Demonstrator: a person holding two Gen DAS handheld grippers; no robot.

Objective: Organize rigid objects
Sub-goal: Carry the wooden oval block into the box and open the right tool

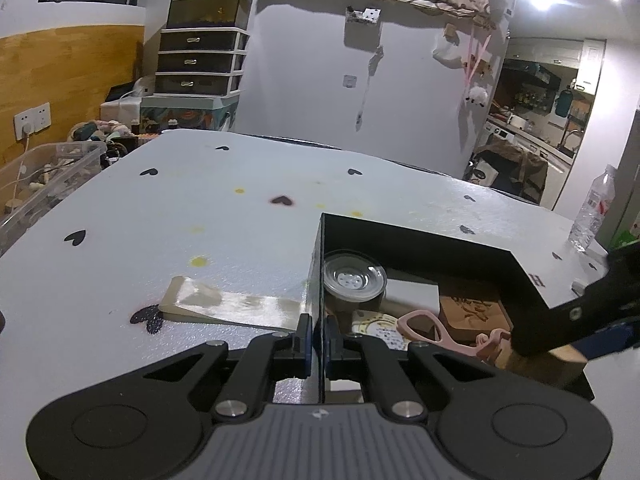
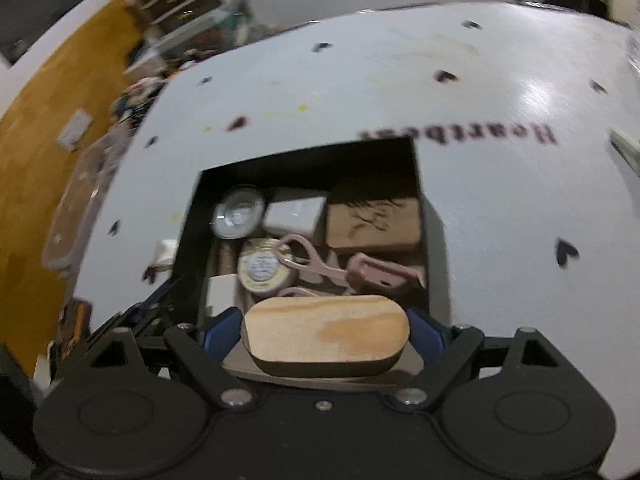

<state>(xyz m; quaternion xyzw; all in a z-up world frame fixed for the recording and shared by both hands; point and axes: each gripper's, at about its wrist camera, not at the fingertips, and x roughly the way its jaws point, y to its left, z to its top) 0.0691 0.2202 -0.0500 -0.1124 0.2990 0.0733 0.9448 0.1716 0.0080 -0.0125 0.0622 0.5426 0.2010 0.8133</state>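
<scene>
An open black box (image 1: 420, 244) stands on the white table. My left gripper (image 1: 318, 332) is shut on its left wall, one finger inside and one outside. In the box lie a clear-lidded jar (image 1: 354, 278), a white box (image 1: 410, 294), a carved brown block (image 1: 472, 312), a round tin (image 1: 380, 330) and pink scissors (image 1: 428, 330). My right gripper (image 2: 326, 332) is shut on an oval wooden block (image 2: 326, 334), held above the near edge of the box (image 2: 304, 160). In the left wrist view that gripper (image 1: 560, 328) comes in from the right.
A flat beige wedge-shaped piece (image 1: 228, 304) lies on the table just left of the box. A water bottle (image 1: 592, 216) stands at the table's far right corner. A clear plastic bin (image 1: 48, 176) sits beyond the left edge. A pale object (image 2: 624, 148) lies right of the box.
</scene>
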